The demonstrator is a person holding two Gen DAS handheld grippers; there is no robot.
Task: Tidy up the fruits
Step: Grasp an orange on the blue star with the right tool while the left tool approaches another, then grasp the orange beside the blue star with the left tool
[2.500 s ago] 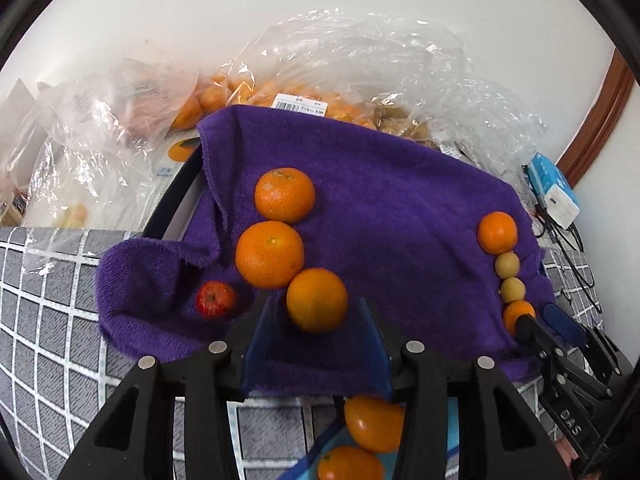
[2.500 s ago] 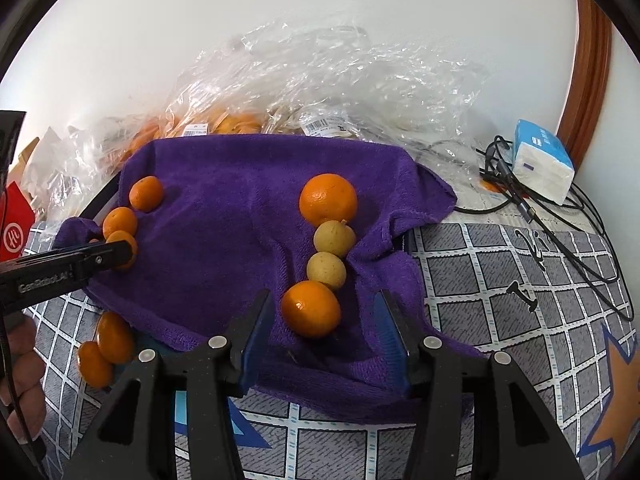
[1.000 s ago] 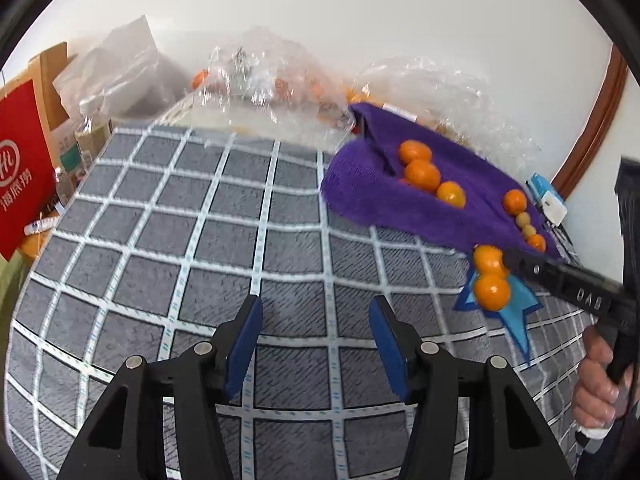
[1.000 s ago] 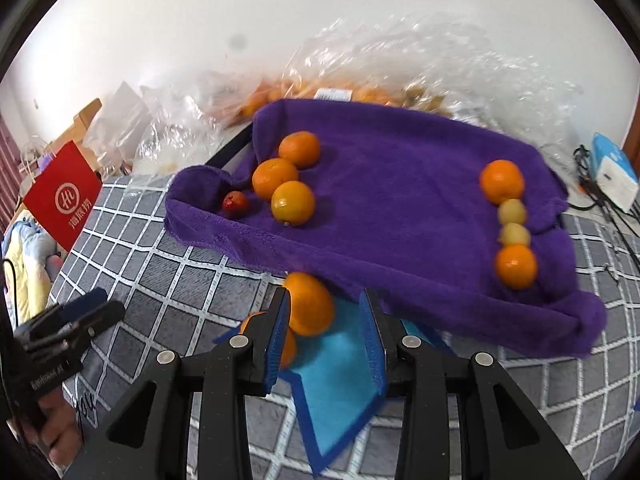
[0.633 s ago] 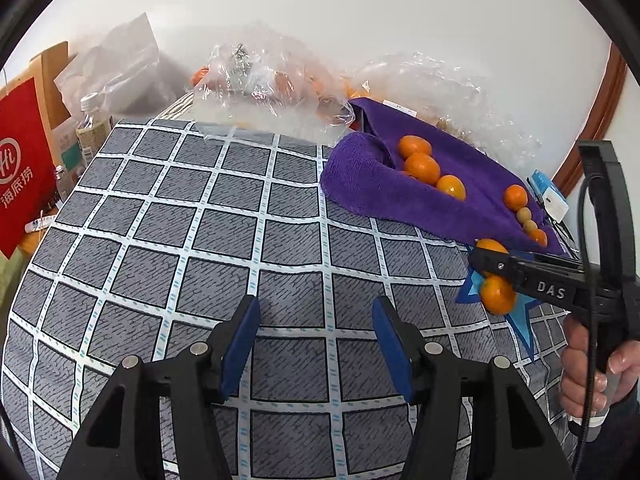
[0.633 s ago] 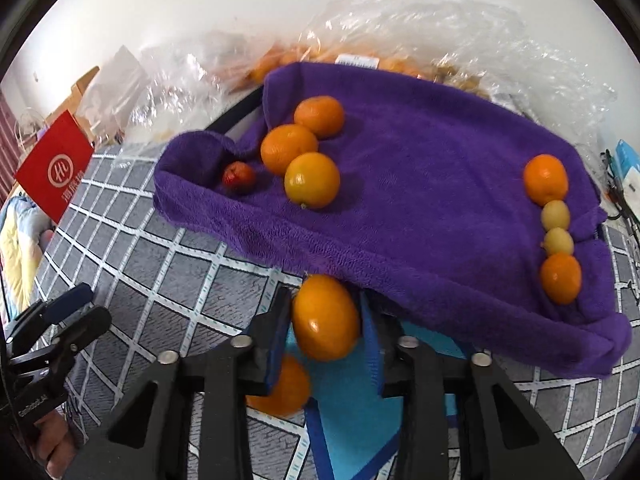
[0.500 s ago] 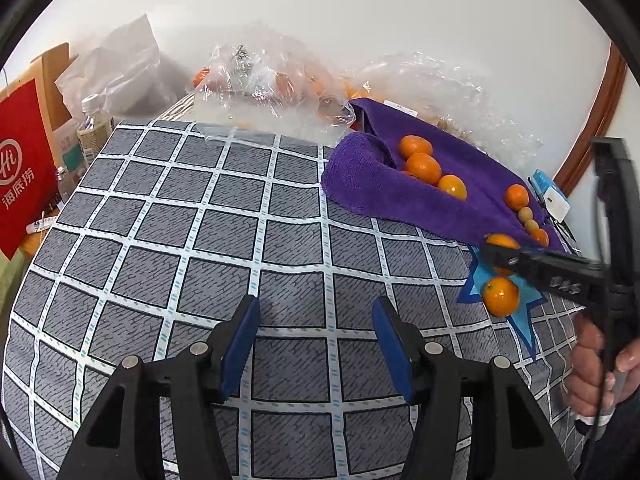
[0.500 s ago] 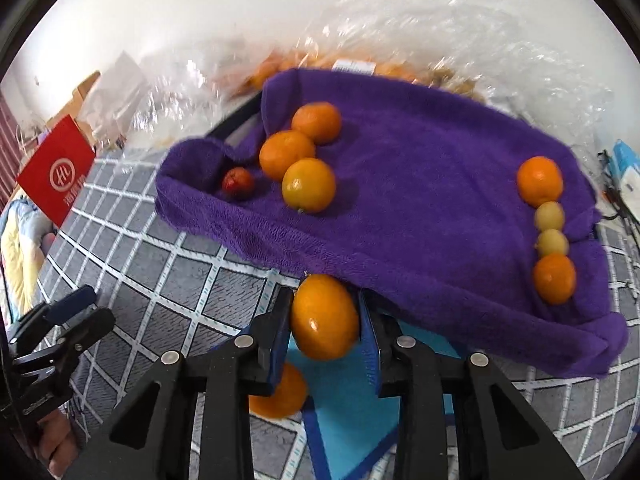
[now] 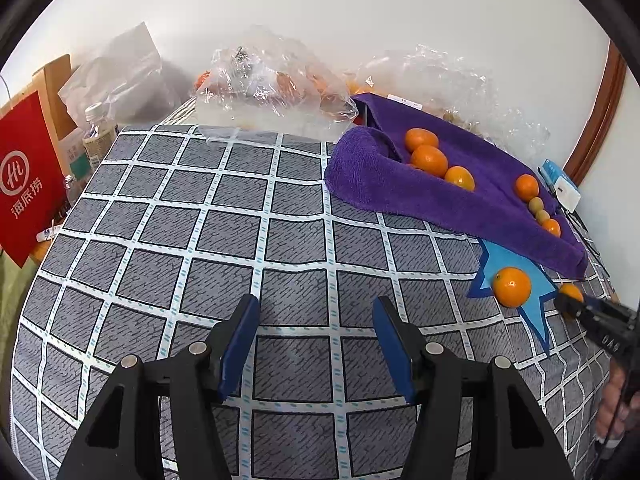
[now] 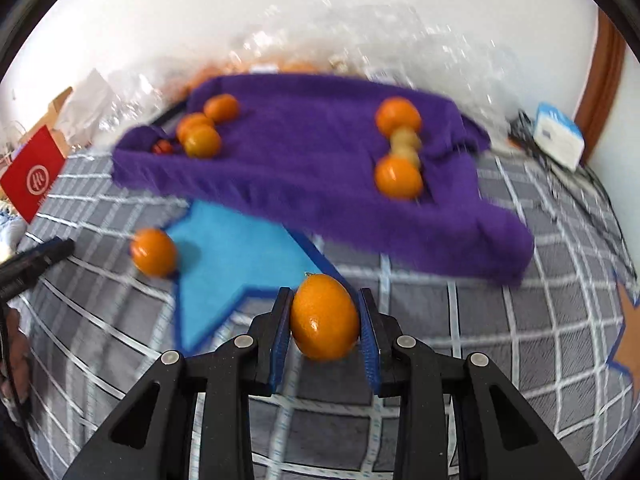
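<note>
My right gripper is shut on an orange, held just above the checked tablecloth in front of the purple towel. In the left wrist view this gripper shows at the right edge with the orange in its tips. A second loose orange lies at the edge of the blue star. On the towel, three oranges and a small red fruit sit at the left. A row of two oranges and two yellowish fruits sits at the right. My left gripper hangs open over bare cloth.
Clear plastic bags of fruit line the wall behind the towel. A red paper bag and bottles stand off the table's left edge. A white-and-blue box with cables lies at the far right. A person's hand holds the right gripper.
My right gripper shut on one of the two oranges by the blue star and has carried it rightward, away from the other. My left gripper has stayed put, its jaws slightly wider.
</note>
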